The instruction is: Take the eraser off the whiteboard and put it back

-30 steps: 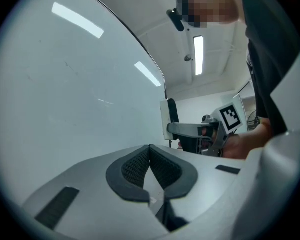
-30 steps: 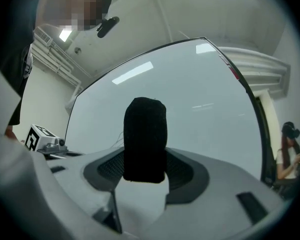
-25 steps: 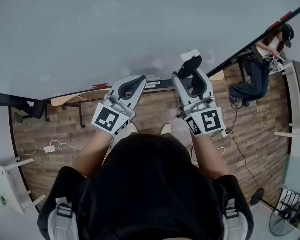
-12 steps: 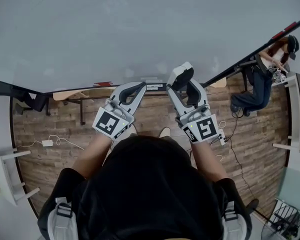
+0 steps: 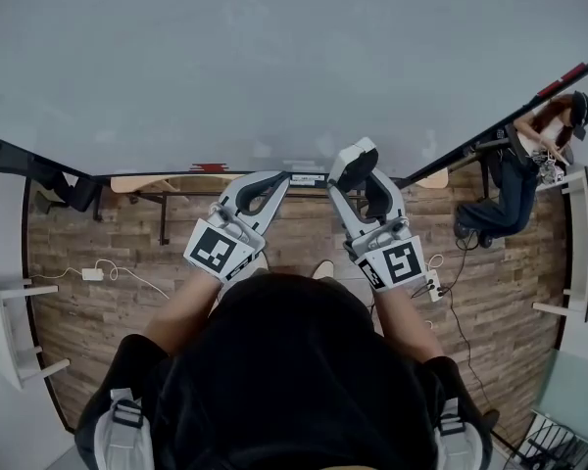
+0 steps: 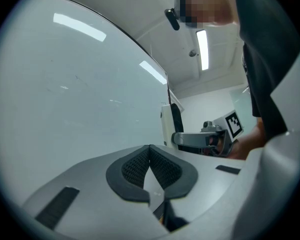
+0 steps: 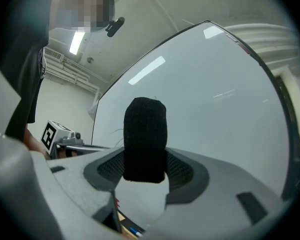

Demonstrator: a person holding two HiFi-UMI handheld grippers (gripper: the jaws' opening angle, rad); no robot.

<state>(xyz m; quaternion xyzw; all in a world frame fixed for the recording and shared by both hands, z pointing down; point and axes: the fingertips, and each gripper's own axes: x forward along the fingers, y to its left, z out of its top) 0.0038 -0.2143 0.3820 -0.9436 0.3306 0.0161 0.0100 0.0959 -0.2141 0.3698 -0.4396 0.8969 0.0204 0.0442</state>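
The eraser, white-backed with black felt, stands upright between the pads of my right gripper, which is shut on it just in front of the whiteboard, close above the board's tray. In the right gripper view the felt block fills the space between the jaws of that gripper. My left gripper hovers beside it to the left, jaws shut with nothing between them. The left gripper view shows the eraser held in the right gripper.
The tray holds a red item and markers. A person works at a desk far right. Below lie wooden floor, a white stool at left, and a power strip with cables.
My right gripper has sunk and shifted left with the eraser, nearer the tray and the left gripper. The left gripper has barely moved.
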